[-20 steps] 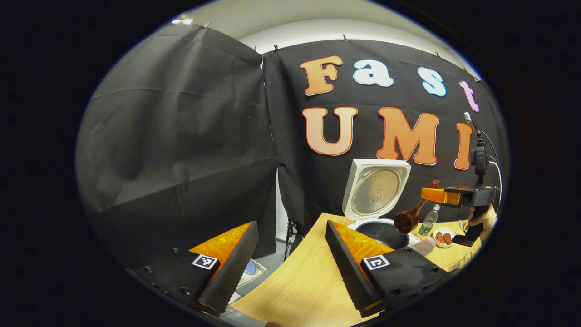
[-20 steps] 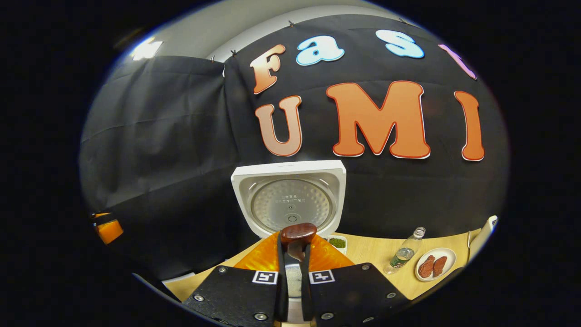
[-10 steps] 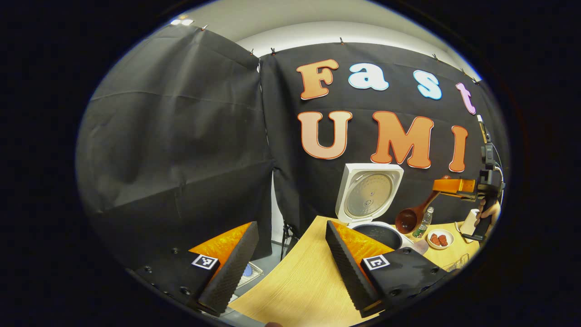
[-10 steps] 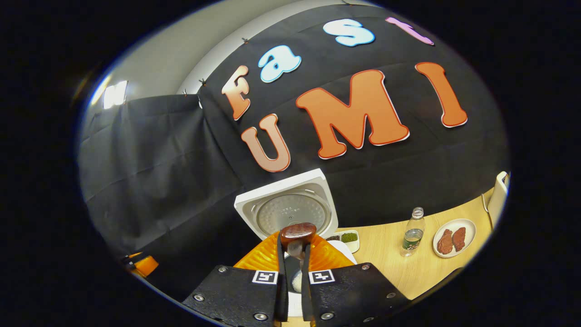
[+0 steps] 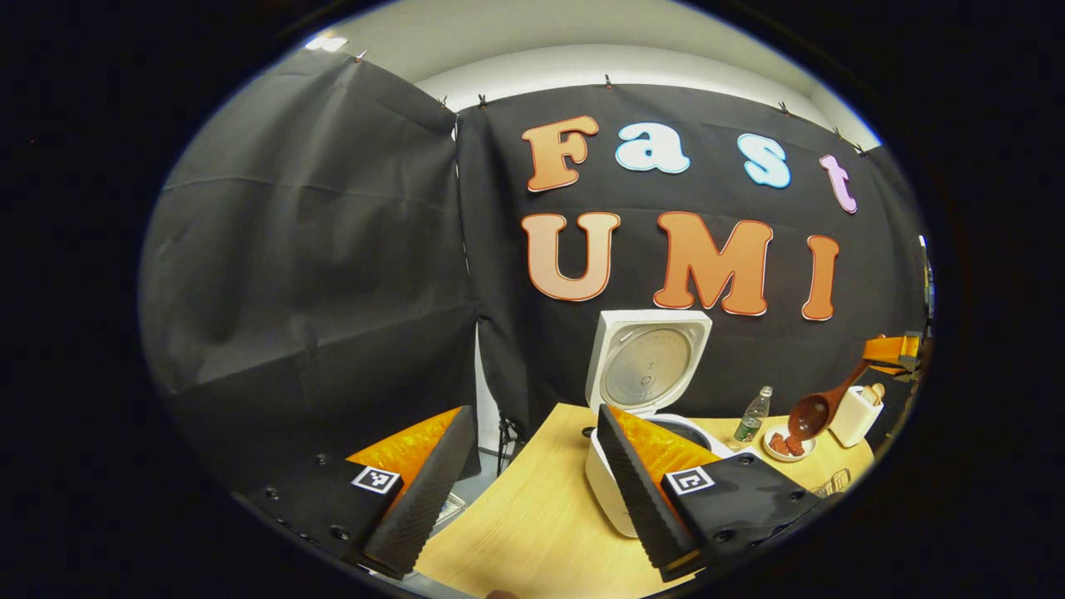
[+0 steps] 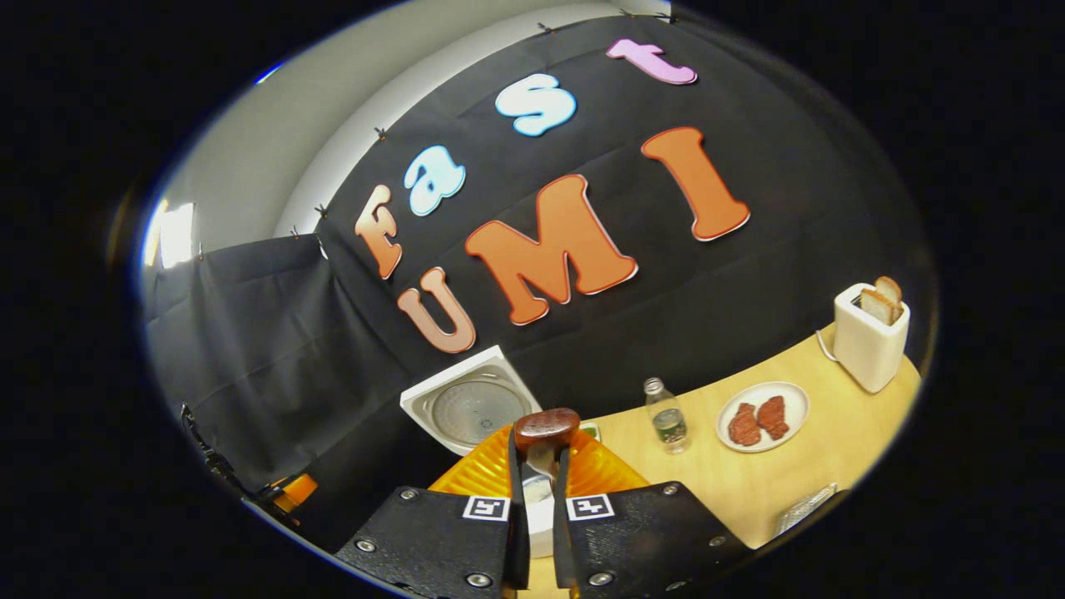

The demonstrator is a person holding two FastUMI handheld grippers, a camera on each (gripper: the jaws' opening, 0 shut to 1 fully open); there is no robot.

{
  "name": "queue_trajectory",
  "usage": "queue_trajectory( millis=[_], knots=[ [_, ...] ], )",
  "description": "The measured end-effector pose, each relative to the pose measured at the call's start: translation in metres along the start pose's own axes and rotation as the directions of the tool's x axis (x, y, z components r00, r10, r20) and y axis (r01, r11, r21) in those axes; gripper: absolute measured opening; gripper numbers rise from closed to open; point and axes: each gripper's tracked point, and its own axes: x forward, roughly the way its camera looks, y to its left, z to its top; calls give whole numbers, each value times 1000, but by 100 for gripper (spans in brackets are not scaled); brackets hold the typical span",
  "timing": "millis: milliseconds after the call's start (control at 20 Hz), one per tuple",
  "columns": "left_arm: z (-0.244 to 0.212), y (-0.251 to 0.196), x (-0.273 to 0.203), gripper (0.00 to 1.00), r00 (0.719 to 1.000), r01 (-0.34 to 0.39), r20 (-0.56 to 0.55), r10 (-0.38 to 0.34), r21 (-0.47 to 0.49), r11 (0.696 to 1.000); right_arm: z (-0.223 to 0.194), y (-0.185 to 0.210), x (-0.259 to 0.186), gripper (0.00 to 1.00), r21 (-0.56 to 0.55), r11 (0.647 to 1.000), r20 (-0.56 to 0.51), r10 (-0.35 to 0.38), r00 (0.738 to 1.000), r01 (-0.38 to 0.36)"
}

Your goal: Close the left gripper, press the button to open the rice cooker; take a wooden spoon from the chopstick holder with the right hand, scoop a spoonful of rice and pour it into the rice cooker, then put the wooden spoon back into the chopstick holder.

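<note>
Right gripper (image 6: pixel 539 487) has its two fingers drawn close together on the handle of the dark brown wooden spoon (image 5: pixel 819 405), whose rounded handle end pokes up between them in the right gripper view. From the left gripper view the spoon hangs bowl-down over the far right part of the light wooden bench (image 5: pixel 532 532), above the small white plate of reddish meat pieces (image 5: pixel 787 447) and just beside the white toaster with bread slices (image 6: pixel 869 337). Left gripper (image 5: pixel 532 491) stands wide open with nothing between its fingers, near the bench's left edge. The white rice cooker (image 5: pixel 611 491) sits behind its right finger, its square lid (image 5: pixel 647 362) raised upright against the booth wall. A clear plastic bottle (image 6: pixel 666 418) stands between cooker and plate.

I judge the spoon to be light, stiff and smooth, so liable to pivot in a narrow pinch; holding it on the upper handle, as now, leaves the bowl free to drop into the chopstick holder, which I cannot pick out with certainty. Whether rice remains in the bowl cannot be told.
</note>
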Motion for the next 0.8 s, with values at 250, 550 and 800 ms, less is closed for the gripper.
queue_trajectory(
  millis=[250, 550, 800],
  knots=[
    [4, -15, 1, 100, 1000, 24, 14, -25, 6, 1000, 8, -72, -59, 11, 28, 991, 24, -135, 991, 134],
    [10, -24, 0, 100, 999, 38, 12, -38, 4, 999, 0, -151, -114, 11, 70, 960, 24, -274, 962, 272],
    [14, -24, -3, 100, 1000, 23, 17, -23, 31, 999, -30, -202, -130, 11, 104, 931, -27, -350, 936, 351]
  ],
)
